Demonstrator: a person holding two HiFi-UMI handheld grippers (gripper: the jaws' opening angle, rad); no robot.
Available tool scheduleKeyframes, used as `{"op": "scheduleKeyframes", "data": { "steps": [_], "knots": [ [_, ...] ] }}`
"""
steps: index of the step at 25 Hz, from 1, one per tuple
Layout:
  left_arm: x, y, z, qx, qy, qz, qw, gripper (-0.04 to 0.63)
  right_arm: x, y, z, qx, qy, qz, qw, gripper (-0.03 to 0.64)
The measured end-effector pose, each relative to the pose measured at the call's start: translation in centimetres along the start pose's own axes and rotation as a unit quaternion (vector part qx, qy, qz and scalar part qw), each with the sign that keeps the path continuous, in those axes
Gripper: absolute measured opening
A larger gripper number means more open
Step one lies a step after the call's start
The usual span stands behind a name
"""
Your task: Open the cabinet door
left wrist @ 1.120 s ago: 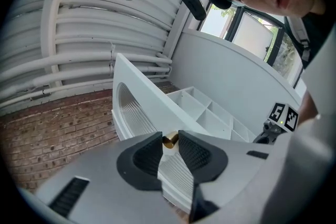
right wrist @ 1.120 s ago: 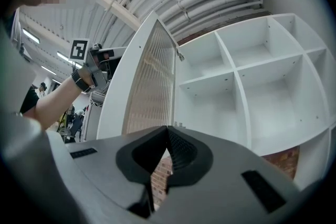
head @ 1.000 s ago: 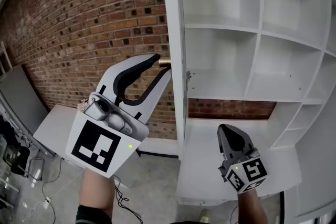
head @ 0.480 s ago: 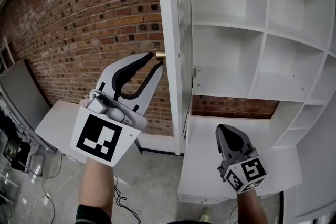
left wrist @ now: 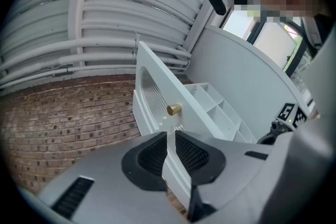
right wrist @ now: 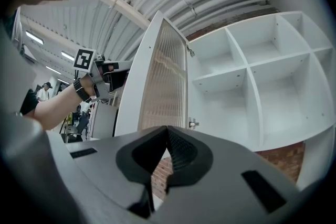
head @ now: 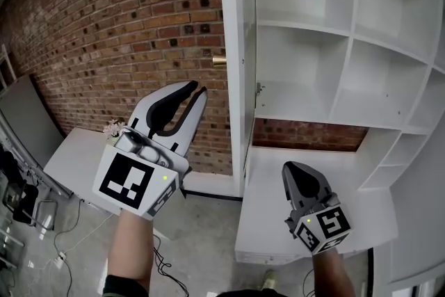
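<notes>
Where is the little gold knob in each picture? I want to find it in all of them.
Head view: gold knob, upper middle, sticking out left of the cabinet door edge.
Left gripper view: near the centre, on the door's ribbed face.
Right gripper view: not in it; the door's other side shows.
Shared landmark: the open white cabinet door.

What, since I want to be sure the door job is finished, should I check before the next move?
1. Cabinet door swung open, shelves exposed: ok.
2. Left gripper clear of the brass knob: ok.
3. Left gripper's jaws, which have just been closing, hold nothing: ok.
4. Right gripper shut, empty, apart from the door: ok.
5. Door at its full swing: cannot tell.
6. Hinge sound: cannot tell.
</notes>
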State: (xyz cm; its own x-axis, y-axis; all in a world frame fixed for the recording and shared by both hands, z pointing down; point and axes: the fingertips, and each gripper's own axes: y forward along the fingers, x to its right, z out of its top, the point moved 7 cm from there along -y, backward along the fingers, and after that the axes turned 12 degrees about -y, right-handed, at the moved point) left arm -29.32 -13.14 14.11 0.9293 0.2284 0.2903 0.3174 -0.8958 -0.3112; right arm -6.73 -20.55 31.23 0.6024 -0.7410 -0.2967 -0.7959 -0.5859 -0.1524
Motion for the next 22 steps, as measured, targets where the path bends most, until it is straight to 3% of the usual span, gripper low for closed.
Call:
{"op": "scheduleKeyframes", "data": {
  "steps": [9,22],
  "knots": [
    [1.4,-3.1,-3.8,-0.039,-0.046,0.021,0.998,0.029,-1.9,-0.9,-0.2,-0.008,0.0,0.003,1.0,0.003],
    [4.3,-7.9,-9.6,-0.095,-0.118,0.034,0.9879,0.008,-4.8,-2.5,-1.0,-0.021,-0.003,0.004,1.0,0.003]
  ]
}}
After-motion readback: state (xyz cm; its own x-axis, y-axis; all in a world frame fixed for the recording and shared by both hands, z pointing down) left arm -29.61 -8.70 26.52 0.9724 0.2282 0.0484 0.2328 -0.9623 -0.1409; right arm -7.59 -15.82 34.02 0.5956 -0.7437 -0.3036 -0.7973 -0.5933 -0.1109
